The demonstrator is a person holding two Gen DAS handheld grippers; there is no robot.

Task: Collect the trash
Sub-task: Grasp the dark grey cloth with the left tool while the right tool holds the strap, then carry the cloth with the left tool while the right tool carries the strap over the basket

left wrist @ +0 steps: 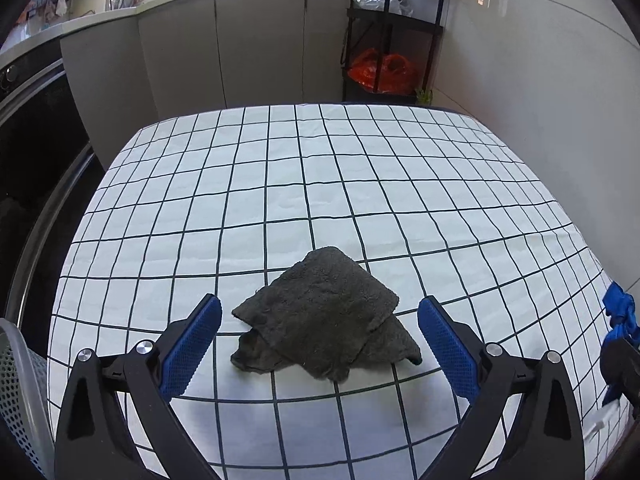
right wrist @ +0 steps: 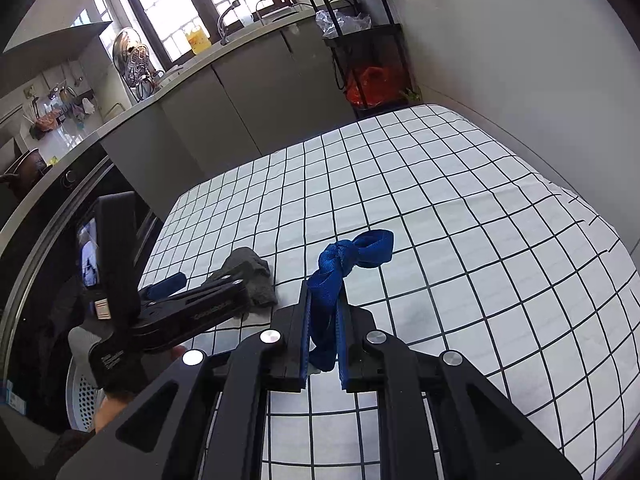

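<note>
A dark grey crumpled cloth [left wrist: 324, 316] lies on the white checked tablecloth [left wrist: 320, 184]. My left gripper [left wrist: 320, 312] stands wide open over it, one blue pad on each side, neither touching. In the right wrist view the same cloth [right wrist: 250, 276] shows beyond the left gripper [right wrist: 192, 292]. My right gripper [right wrist: 323, 308] is shut on a knotted blue ribbon [right wrist: 348, 258], whose loop sticks up past the fingertips. That ribbon [left wrist: 620, 312] also appears at the right edge of the left wrist view.
A white perforated bin [left wrist: 20, 392] stands off the table's near left corner. A black oven front [left wrist: 36, 152] runs along the left. Grey cabinets [left wrist: 240, 48] and a black shelf rack [left wrist: 392, 32] with an orange bag [left wrist: 380, 70] stand behind the table.
</note>
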